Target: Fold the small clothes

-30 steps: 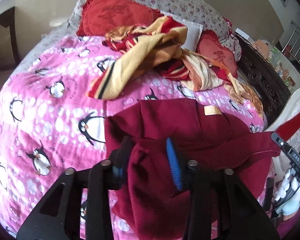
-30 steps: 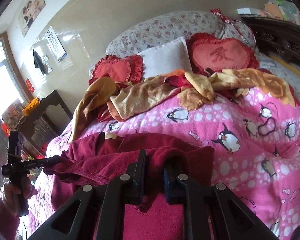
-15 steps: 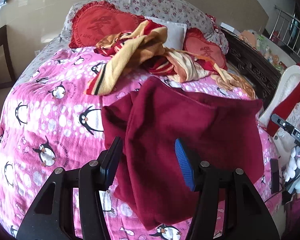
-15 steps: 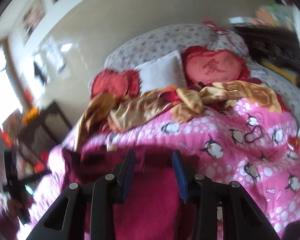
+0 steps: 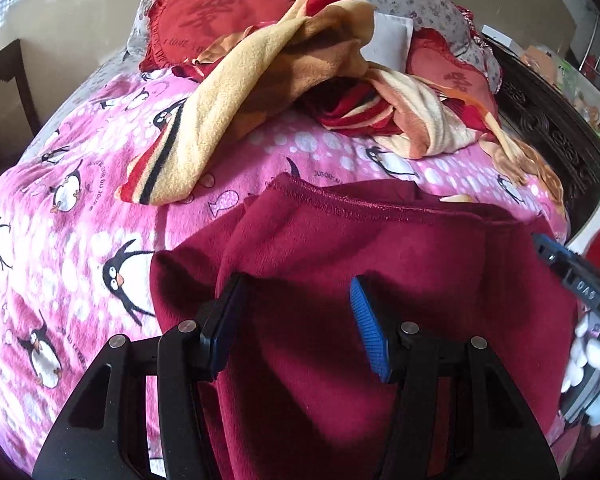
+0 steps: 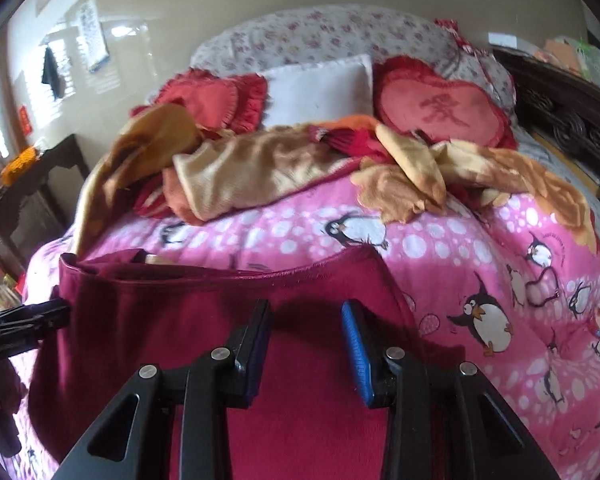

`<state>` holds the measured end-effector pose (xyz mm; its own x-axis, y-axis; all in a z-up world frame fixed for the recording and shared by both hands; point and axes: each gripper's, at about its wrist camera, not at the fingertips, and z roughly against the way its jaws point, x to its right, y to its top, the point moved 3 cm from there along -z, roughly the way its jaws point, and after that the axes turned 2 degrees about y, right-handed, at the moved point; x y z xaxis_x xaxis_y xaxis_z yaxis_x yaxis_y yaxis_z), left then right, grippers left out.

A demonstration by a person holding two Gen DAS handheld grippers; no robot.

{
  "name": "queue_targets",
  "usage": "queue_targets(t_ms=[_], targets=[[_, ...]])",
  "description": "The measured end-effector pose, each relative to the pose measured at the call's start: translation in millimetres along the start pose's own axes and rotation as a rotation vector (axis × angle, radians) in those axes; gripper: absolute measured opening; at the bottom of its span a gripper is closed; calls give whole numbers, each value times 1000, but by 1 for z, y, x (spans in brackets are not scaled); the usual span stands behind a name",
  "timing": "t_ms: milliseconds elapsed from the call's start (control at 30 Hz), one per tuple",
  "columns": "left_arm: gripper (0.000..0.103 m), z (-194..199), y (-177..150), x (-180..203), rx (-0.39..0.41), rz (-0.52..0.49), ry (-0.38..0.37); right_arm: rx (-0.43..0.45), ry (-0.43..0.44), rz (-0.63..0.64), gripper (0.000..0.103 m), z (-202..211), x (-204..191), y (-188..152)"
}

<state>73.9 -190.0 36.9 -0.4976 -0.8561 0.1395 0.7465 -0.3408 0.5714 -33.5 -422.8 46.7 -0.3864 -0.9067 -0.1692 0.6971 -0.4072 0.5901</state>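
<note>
A dark red fleece garment (image 5: 420,264) lies folded flat on the pink penguin bedspread (image 5: 80,216), its hemmed edge toward the pillows. My left gripper (image 5: 296,284) hangs open just above its left part, and the blue pads grip nothing. In the right wrist view the same garment (image 6: 160,320) fills the lower left. My right gripper (image 6: 305,308) stands open over its right part, with only cloth below the jaws. The right gripper (image 5: 580,276) also shows at the edge of the left wrist view, and the left gripper (image 6: 24,320) at the left edge of the right wrist view.
A rumpled yellow and red blanket (image 5: 260,80) is heaped beyond the garment. Behind it lie red heart cushions (image 6: 440,108) and a white pillow (image 6: 320,84). Dark carved wooden furniture (image 6: 572,120) flanks the bed on the right, and a dark side table (image 6: 32,184) on the left.
Both grippers have let go of the garment's edge and opened. The garment, bunched in the jaws a second ago, now lies folded flat. Both grippers have sunk closer to it.
</note>
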Motion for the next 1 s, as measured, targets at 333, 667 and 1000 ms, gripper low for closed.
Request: queue_targets(t_ms=[333, 667, 1000], targets=[[54, 18, -11, 4, 15, -63, 41, 20, 14, -16, 35, 24, -3, -8], [54, 40, -29, -8, 17, -41, 60, 40, 19, -22, 35, 75, -2, -45], [54, 63, -48, -15, 3, -62, 42, -46, -6, -63, 35, 60, 11, -65]])
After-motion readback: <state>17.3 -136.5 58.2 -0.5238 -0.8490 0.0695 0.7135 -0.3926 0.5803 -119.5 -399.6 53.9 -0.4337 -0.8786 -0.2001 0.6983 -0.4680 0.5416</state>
